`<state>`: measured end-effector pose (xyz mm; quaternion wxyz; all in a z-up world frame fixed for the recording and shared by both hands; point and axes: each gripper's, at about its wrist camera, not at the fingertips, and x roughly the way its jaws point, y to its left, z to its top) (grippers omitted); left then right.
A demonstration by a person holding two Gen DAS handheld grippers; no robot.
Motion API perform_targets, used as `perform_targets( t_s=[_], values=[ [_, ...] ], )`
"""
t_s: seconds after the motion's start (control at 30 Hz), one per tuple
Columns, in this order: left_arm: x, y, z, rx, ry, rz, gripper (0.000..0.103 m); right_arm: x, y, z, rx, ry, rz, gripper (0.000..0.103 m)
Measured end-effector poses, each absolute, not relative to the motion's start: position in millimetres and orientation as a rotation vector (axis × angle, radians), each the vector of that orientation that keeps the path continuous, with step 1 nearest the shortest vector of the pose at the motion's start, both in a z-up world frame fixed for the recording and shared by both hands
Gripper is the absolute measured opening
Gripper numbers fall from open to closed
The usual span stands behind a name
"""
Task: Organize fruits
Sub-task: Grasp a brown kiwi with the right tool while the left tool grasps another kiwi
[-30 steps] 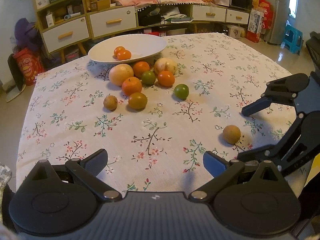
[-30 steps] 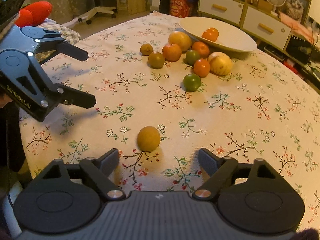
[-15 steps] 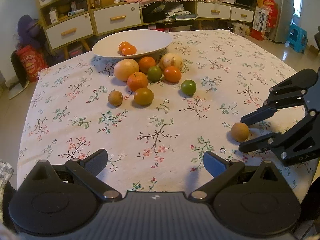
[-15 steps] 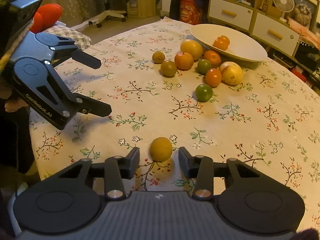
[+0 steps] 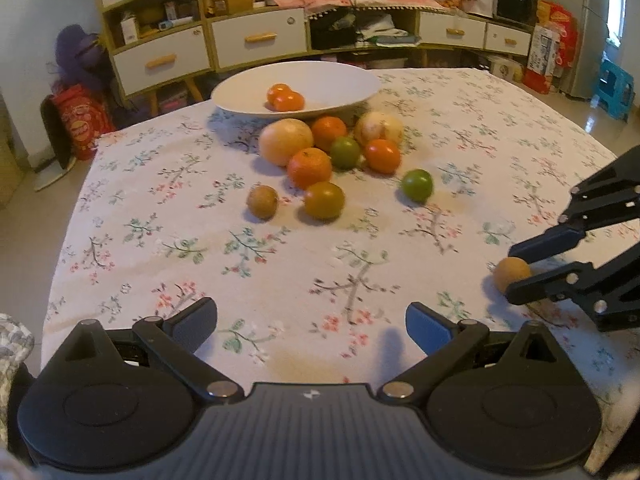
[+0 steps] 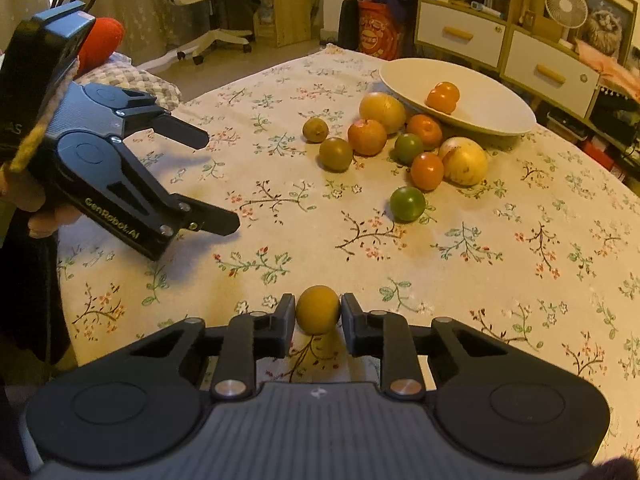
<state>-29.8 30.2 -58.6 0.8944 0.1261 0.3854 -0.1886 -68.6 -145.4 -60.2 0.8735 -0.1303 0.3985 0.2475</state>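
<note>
A white bowl (image 5: 320, 84) (image 6: 480, 108) at the table's far side holds two oranges (image 5: 285, 98). Several loose fruits lie in front of it: a pale grapefruit (image 5: 285, 141), oranges, green fruits (image 5: 417, 185) and a small brown fruit (image 5: 262, 201). My right gripper (image 6: 318, 316) (image 5: 516, 270) is shut on a small brown round fruit (image 6: 318, 310) (image 5: 510, 273) low over the tablecloth near the front edge. My left gripper (image 5: 310, 320) (image 6: 222, 178) is open and empty over the near part of the table.
The table has a floral cloth (image 5: 200, 248). Behind it stand a cabinet with drawers (image 5: 256, 40), a fan and a red bag (image 5: 80, 120). An office chair (image 6: 208, 8) stands on the floor to the left in the right wrist view.
My right gripper has moved forward around the small brown fruit and closed its fingers on it. My left gripper stays open and has shifted only slightly.
</note>
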Motion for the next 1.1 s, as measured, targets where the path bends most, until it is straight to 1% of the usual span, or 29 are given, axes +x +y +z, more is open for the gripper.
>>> perform_targets(
  t_s=[0.13,0.23,0.3,0.37,0.43,0.87,1.1],
  values=[
    [-18,36,-61,0.233,0.797,-0.361,0.083,-61,-144,-59,-0.268,0.823,0.510,0.022],
    [-10,39,-63,0.217,0.796,-0.337,0.077,-56,-144,-59,-0.263,0.815,0.508,0.022],
    [-5,39,-65,0.213,0.792,-0.325,0.071,-52,-144,-60,-0.261,0.815,0.506,0.022],
    [1,39,-66,0.213,0.786,-0.312,0.067,-49,-144,-61,-0.258,0.815,0.505,0.022],
    [6,39,-67,0.213,0.777,-0.288,0.065,-46,-144,-62,-0.257,0.817,0.504,0.022],
    [42,36,-70,0.169,0.738,-0.258,0.044,-32,-137,-62,-0.243,0.803,0.519,0.022],
    [53,34,-70,0.152,0.728,-0.272,0.032,-28,-140,-69,-0.239,0.856,0.508,0.023]
  ],
)
